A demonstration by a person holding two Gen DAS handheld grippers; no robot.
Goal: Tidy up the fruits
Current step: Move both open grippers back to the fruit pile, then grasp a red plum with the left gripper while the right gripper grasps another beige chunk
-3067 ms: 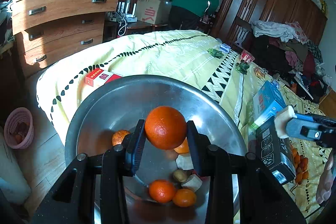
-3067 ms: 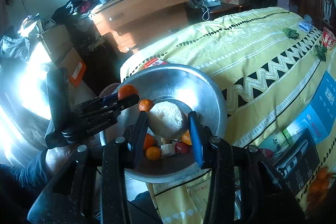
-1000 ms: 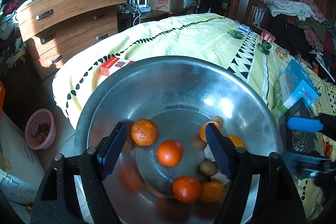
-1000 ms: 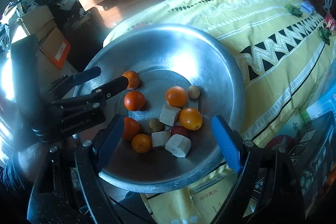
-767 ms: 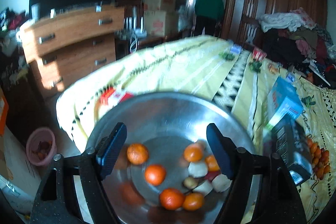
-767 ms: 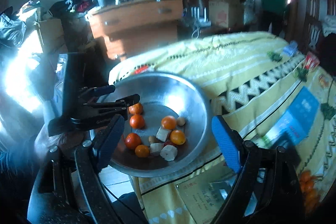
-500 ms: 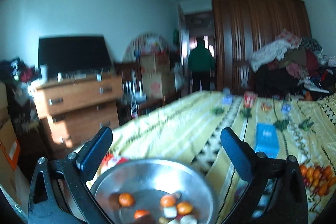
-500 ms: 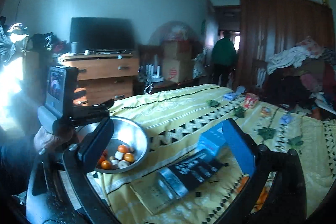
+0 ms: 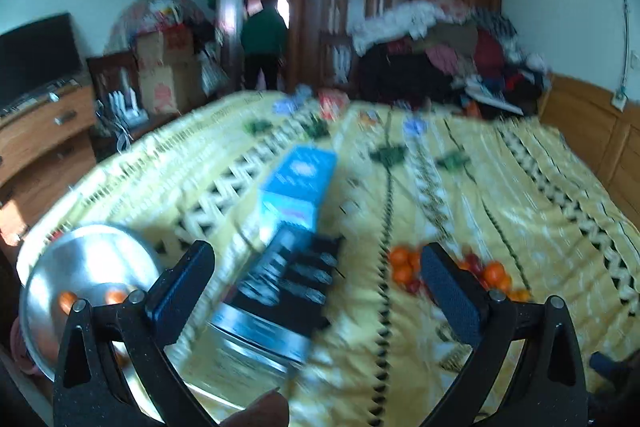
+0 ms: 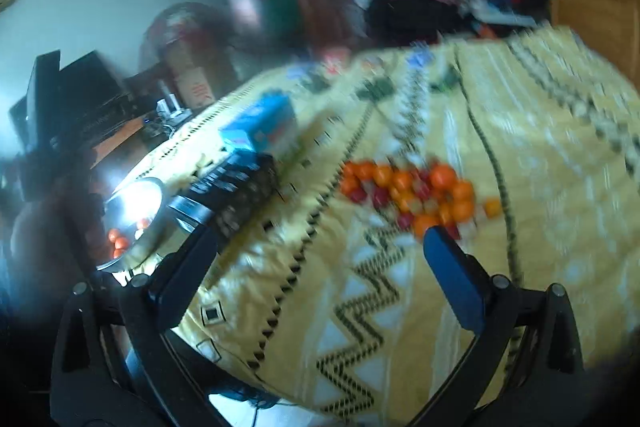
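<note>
A heap of orange and red fruits [image 10: 412,193] lies on the yellow patterned bedspread [image 10: 540,155]; in the left wrist view the same fruit heap [image 9: 408,269] shows between my fingers, partly hidden by the right finger. A steel bowl [image 9: 80,263] with a few oranges sits at the bed's left corner, seen smaller as the bowl [image 10: 138,203] in the right wrist view. My left gripper [image 9: 316,285] is open and empty above the bed. My right gripper [image 10: 320,265] is open and empty too, pointing at the fruit heap. Both views are blurred.
A blue box [image 9: 298,181] and a black box [image 9: 288,283] lie on the bed between bowl and fruits. Small packets are scattered at the far end. A wooden dresser [image 9: 36,139] stands left, a wardrobe [image 9: 380,7] and piled clothes behind. A person [image 9: 262,43] stands in the doorway.
Both grippers pulled back from the bowl and swung right over the bed. The bowl slid to the left edge of both views and the fruit heap came into sight. Both jaws spread wider.
</note>
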